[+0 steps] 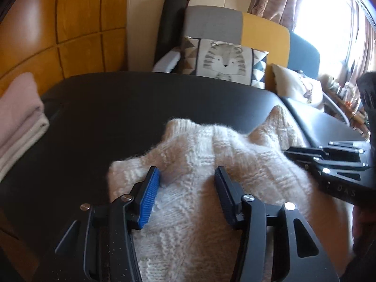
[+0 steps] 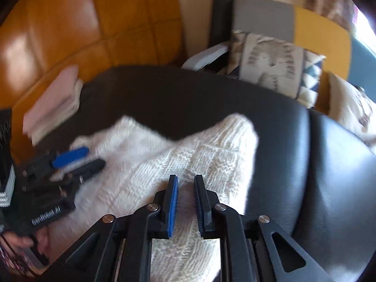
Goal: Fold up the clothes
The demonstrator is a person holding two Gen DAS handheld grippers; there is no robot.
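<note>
Under both hand-held grippers, cream knit sweater [image 1: 199,164], dark table [image 1: 117,105]

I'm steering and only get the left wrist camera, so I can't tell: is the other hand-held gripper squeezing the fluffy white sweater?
Observer: Not that I can see. In the right wrist view the right hand-held gripper has a narrow gap between its pads, and the white sweater shows through it.
Operator: Who's holding my one?
Observer: A hand grips the handle of the left hand-held gripper, at that view's lower left.
Operator: Is there a sleeve?
Observer: Yes, a dark sleeve with pale stripes at the left edge.
</note>
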